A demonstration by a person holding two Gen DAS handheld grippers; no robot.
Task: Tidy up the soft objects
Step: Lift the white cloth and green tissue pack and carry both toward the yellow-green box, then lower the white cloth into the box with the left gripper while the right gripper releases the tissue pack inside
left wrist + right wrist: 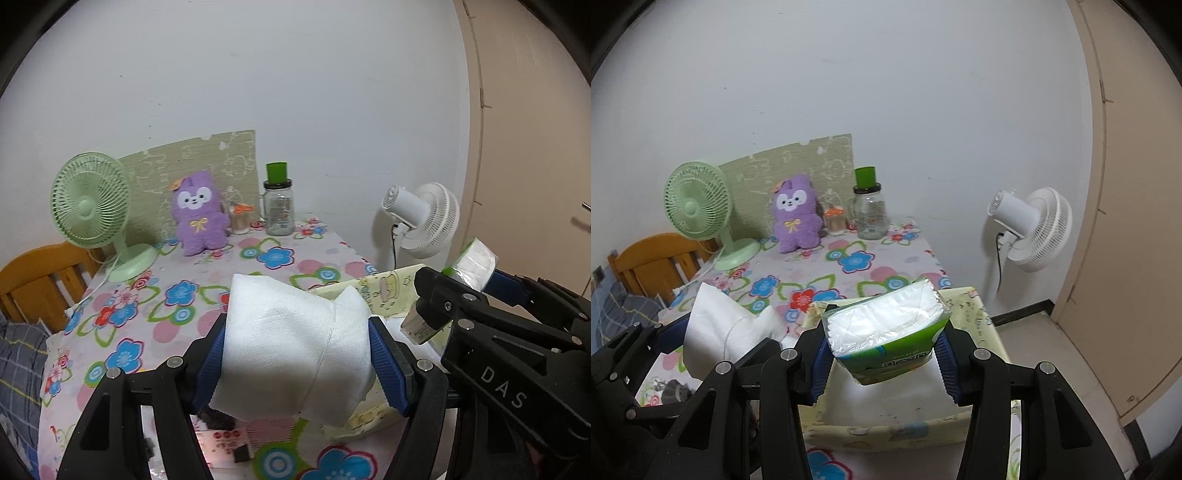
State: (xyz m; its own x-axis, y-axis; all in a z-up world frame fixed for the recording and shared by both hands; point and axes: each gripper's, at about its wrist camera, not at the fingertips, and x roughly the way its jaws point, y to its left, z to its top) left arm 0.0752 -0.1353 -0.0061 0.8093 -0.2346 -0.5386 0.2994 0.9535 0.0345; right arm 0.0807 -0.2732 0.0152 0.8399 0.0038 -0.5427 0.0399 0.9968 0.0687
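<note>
Tissues are sitting in both of my tongs. My left gripper (295, 354) is squeezing a soft white tissue bundle (295, 347) between its two blue pads (212, 365), and the bundle is bulging out past them toward the far side. My right gripper (882, 360) is pinching a green tissue pack (886, 332) by its two ends, with the white tissues showing on top. Both are being held up in the air, above the near edge of the flowery table (849, 269). The pack is hanging over a pale yellow fabric box (979, 317) that is sitting on the near right part of the table. The bundle is just to the left of the pack, and I cannot tell if they are touching. Both tongs are pointing toward the far wall, side by side. At the far end are standing a purple plush toy (199, 214), a green fan (90, 206) and a glass jar (279, 206).
</note>
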